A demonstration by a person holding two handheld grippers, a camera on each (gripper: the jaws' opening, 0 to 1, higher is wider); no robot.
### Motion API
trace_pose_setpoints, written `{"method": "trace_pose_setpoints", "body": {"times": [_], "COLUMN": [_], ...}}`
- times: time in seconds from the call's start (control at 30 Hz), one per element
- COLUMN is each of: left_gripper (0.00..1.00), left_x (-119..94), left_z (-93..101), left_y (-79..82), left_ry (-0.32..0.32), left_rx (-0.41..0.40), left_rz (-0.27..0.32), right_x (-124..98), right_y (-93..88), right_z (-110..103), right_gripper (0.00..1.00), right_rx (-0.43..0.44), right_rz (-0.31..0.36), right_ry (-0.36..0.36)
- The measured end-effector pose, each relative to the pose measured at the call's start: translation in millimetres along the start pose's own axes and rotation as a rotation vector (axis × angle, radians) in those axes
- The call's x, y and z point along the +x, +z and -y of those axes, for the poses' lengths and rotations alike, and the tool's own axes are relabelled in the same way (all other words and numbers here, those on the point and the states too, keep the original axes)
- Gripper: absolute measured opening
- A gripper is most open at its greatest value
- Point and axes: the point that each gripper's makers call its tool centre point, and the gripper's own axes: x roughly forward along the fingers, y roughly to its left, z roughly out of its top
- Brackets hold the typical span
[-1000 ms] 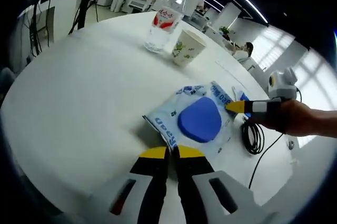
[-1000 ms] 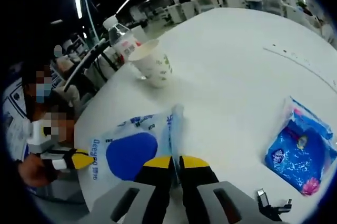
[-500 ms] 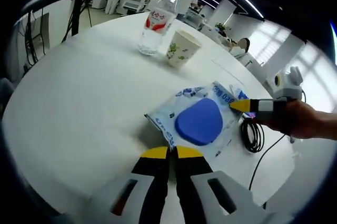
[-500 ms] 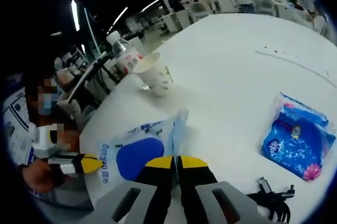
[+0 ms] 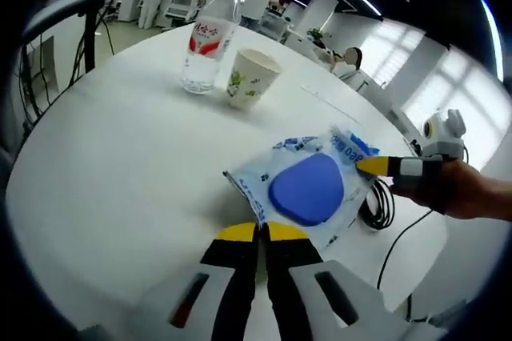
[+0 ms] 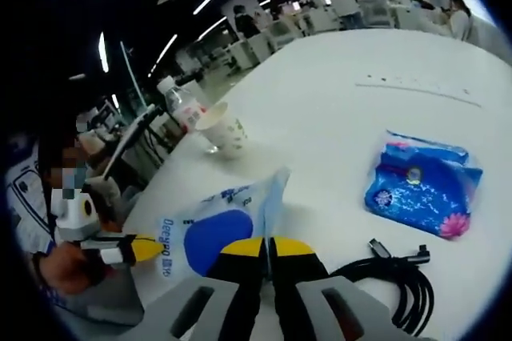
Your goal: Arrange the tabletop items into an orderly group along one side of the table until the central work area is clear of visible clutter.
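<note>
A white wet-wipes pack with a blue lid (image 5: 308, 189) is being pinched at opposite edges by both grippers above a round white table (image 5: 120, 157). In the left gripper view, the left gripper (image 5: 262, 233) is sitting with its yellow-tipped jaws pressed together on the pack's near edge, while the right gripper (image 5: 370, 166), held in a person's hand (image 5: 464, 193), is clamping the far corner. In the right gripper view, the right gripper (image 6: 266, 245) is closing its jaws on a raised fold of the pack (image 6: 220, 229), and the left gripper (image 6: 144, 250) is gripping the opposite end.

A coiled black cable (image 6: 396, 281) is lying on the table just beside the pack. A blue tissue packet (image 6: 420, 189) is resting farther out on the tabletop, well apart from the pack. Near the table's far edge, a paper cup (image 5: 250, 78) is standing upright just beside a clear water bottle with a red label (image 5: 206, 49). People are moving about in the office behind.
</note>
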Motion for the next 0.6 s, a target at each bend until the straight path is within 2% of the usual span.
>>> {"method": "trace_pose_setpoints", "body": {"times": [0.13, 0.2, 0.27, 0.37, 0.47, 0.53, 0.6], "left_gripper": [0.0, 0.0, 0.0, 0.0, 0.0, 0.0, 0.0], "left_x": [1, 1, 3, 14, 10, 10, 10], "left_z": [1.1, 0.5, -3.2, -15.3, -13.5, -14.3, -15.1], "left_y": [6.3, 7.2, 9.5, 16.9, 17.3, 17.9, 18.3], "left_ry": [-0.016, -0.022, -0.026, -0.034, -0.041, -0.047, -0.054], "left_rx": [0.034, 0.048, 0.063, 0.088, 0.118, 0.133, 0.15], "left_rz": [-0.008, -0.015, -0.019, -0.029, -0.041, -0.05, -0.057], "right_x": [-8, -13, -12, -19, -21, -27, -24], "right_y": [-5.1, -12.4, -11.9, -24.9, -35.9, -43.8, -46.3], "right_z": [1, -5, -3, -7, -7, -15, -13], "right_gripper": [0.0, 0.0, 0.0, 0.0, 0.0, 0.0, 0.0], "right_rx": [0.028, 0.042, 0.056, 0.089, 0.159, 0.166, 0.172], "right_rz": [0.02, 0.031, 0.039, 0.041, 0.051, 0.057, 0.053], "right_ry": [-0.012, -0.018, -0.022, -0.035, -0.051, -0.055, -0.063]}}
